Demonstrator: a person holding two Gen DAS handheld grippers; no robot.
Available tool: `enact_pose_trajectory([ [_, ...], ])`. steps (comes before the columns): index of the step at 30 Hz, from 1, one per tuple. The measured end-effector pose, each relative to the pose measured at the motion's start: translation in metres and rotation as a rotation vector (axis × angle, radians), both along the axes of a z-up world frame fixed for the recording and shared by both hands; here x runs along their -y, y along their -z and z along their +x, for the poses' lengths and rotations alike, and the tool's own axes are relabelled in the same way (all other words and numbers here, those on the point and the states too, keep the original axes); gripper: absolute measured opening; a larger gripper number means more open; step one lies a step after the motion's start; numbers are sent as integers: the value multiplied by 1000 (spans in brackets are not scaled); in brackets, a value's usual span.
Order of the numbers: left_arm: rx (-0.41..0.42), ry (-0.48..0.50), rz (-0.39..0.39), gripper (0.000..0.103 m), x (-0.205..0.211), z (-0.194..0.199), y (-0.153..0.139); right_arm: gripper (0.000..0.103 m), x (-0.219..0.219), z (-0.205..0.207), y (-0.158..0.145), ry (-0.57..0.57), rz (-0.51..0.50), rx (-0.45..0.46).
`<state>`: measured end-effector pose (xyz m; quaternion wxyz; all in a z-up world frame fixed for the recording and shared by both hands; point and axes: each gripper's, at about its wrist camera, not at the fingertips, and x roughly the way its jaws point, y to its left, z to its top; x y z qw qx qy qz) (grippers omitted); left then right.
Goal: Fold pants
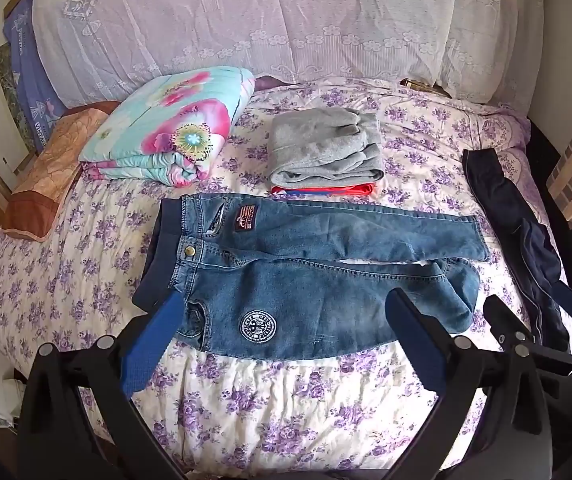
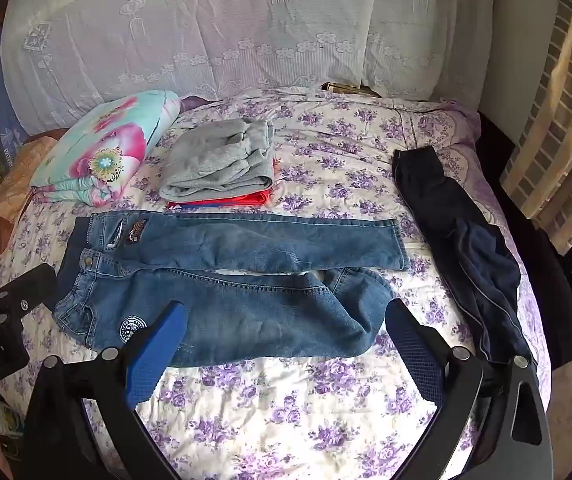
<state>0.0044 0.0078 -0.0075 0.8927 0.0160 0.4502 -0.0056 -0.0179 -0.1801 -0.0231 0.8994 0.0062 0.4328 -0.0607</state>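
The blue jeans (image 1: pixel 306 280) lie spread across the middle of the frame on the bed (image 1: pixel 286 412), whose cover is white with purple flowers. The waistband is toward the left of the frame and the legs run to the right. The upper leg lies straight; the lower leg is bunched and turned back at its right end. A round white patch sits on the lower leg near the waist.

The left tongs (image 1: pixel 282 312) hang above the near edge of the jeans with both blue-padded fingers spread wide and nothing between them. In the right wrist view the right tongs (image 2: pixel 286 320) are likewise wide apart and empty, low in the frame over the lower leg's hem end.

Above the jeans in the frame, a folded grey garment (image 1: pixel 324 150) rests on a folded red one (image 1: pixel 326 191). To the upper left lies a folded floral quilt (image 1: pixel 166 128). At the right edge, a dark navy garment (image 2: pixel 466 256) lies loosely stretched out, apart from the jeans. A white lace cloth (image 1: pixel 266 16) covers the top of the frame.
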Motion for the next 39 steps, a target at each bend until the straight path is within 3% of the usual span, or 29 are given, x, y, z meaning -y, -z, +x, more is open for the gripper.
enact_pose_trajectory([
  [39,-10,-5,-9,98,-4,1,-2,99,-3,-4,-1,0,-7,5],
])
